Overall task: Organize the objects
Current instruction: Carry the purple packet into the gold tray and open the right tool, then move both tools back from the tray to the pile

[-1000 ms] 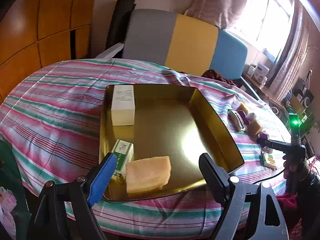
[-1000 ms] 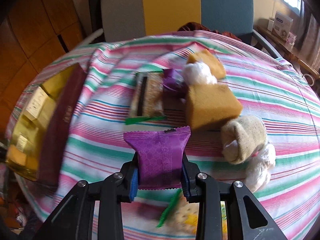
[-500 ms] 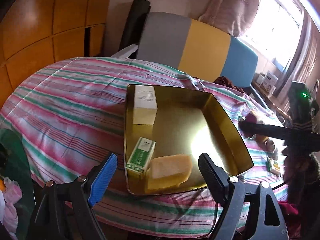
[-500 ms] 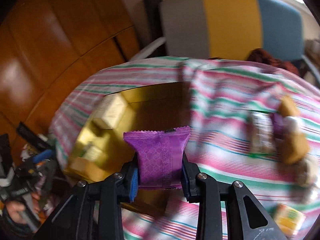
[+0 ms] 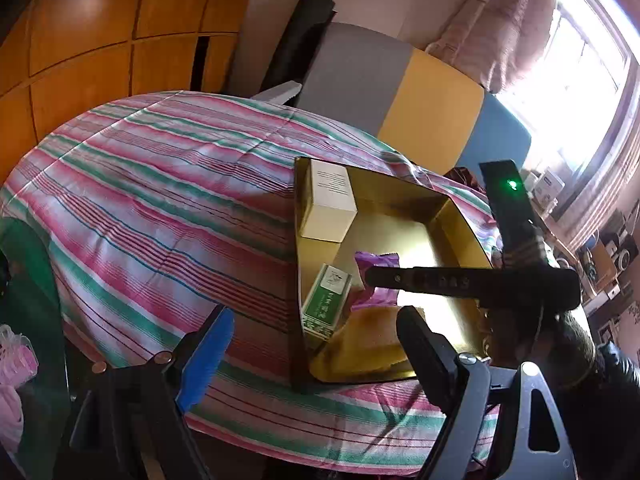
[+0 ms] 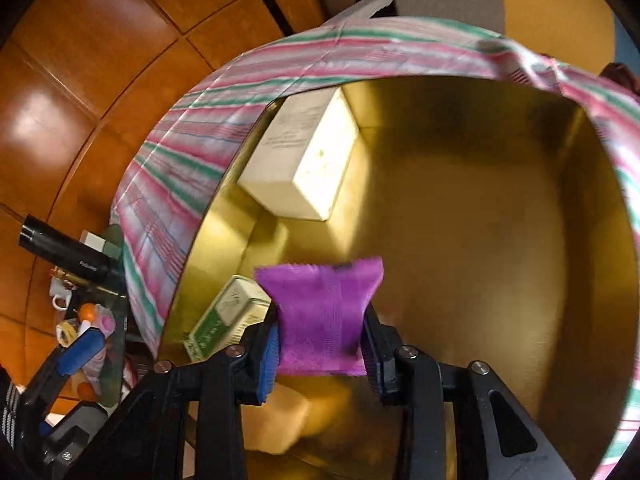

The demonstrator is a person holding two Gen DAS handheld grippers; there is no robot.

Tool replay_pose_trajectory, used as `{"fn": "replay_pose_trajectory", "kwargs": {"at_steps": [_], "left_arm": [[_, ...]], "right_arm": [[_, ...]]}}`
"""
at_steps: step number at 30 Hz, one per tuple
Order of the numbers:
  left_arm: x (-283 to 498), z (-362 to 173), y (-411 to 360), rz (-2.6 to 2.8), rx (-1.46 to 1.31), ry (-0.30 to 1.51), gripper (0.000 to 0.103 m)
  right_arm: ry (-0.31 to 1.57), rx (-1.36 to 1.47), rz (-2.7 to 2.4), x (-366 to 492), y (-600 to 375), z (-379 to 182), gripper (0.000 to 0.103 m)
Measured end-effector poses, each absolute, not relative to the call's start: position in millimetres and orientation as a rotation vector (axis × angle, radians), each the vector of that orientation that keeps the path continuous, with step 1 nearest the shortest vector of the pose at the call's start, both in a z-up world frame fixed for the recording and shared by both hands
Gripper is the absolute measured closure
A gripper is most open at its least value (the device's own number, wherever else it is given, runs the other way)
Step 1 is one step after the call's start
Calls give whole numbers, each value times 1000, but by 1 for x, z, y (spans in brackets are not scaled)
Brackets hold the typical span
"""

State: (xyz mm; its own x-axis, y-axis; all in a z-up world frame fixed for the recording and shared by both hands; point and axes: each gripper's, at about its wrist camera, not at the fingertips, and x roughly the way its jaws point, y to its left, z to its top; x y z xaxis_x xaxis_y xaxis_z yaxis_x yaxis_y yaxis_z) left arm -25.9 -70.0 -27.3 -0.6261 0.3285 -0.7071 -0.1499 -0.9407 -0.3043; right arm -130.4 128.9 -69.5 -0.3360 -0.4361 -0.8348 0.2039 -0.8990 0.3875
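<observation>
Right wrist view looks down into the gold tray (image 6: 500, 240), with the right gripper (image 6: 320, 344) holding a purple snack packet (image 6: 320, 312) pinched between its blue-padded fingers (image 6: 267, 354). The packet hangs above the tray floor, near the tray's front left part; whether its lower edge touches anything cannot be told. Just left of it lies a green and white box (image 6: 224, 316), and farther back along the left wall lies a cream carton (image 6: 304, 160). Below the fingers a yellow sponge block (image 6: 288, 416) shows, blurred.

From the left wrist view, the same tray (image 5: 460, 216) sits on the striped cloth (image 5: 160, 200) that covers the worktop. The cream carton (image 5: 330, 204) lies in the tray's far left corner, the green and white box (image 5: 326, 300) leans against the left wall nearer the camera, and the sponge block (image 5: 372, 336) lies in the near corner beside it. The right gripper (image 5: 380, 278) reaches in from the right side, its black body crossing over the tray, and the purple packet (image 5: 374, 276) sits at its tip between the box and the bright glare on the tray floor.

The left gripper (image 5: 312, 344) hovers at the near edge of the worktop, fingers (image 5: 208, 344) spread wide and holding nothing.
</observation>
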Motion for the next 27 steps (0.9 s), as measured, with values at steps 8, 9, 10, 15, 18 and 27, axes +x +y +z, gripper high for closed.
{"fn": "replay_pose_trajectory", "kwargs": {"at_steps": [8,9,10,15,18,27], "left_arm": [[-28,-33,-69,2599,-1232,-319,18],[-29,-33,-68,2594,-1238,-317,18],[-29,-32,-66,2589,-1240,-313,18],[-32,-22,-53,2578,-1230,-279,18],[-35,-14,-39,2555,-1212,-241,18],[-38,15,41,2406,-1124,-43,18]], "right_arm": [[-307,1431,-2335,-114,145,-49,45],[-316,1412,-2349,-113,148,-45,38],[-328,1387,-2366,-110,154,-39,33],[-360,1310,-2469,-92,191,-15,7],[-395,1271,-2538,-76,230,-3,0],[-502,1289,-2840,-16,385,13,0]]}}
